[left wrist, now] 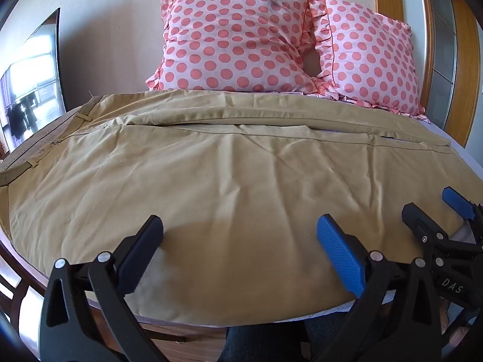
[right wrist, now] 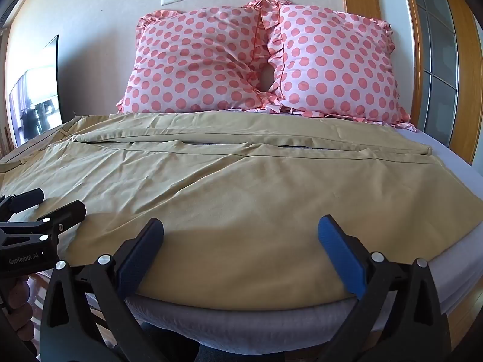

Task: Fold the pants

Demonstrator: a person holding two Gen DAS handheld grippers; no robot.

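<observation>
Tan pants (left wrist: pixel 211 166) lie spread flat across the bed, waistband with belt loops at the left, legs running to the right; they also show in the right wrist view (right wrist: pixel 241 187). My left gripper (left wrist: pixel 240 241) is open and empty, hovering over the near edge of the pants. My right gripper (right wrist: pixel 240 241) is open and empty over the near edge further right. Each gripper shows in the other's view: the right one (left wrist: pixel 434 211) at the right edge, the left one (right wrist: pixel 45 208) at the left edge.
Two pink polka-dot pillows (left wrist: pixel 241 36) (right wrist: pixel 332 63) lean against the wall at the head of the bed. A dark screen (left wrist: pixel 30 84) stands at the left. A wooden door frame (right wrist: pixel 422 45) is at the right. The grey mattress edge (right wrist: pixel 241 319) is just below the grippers.
</observation>
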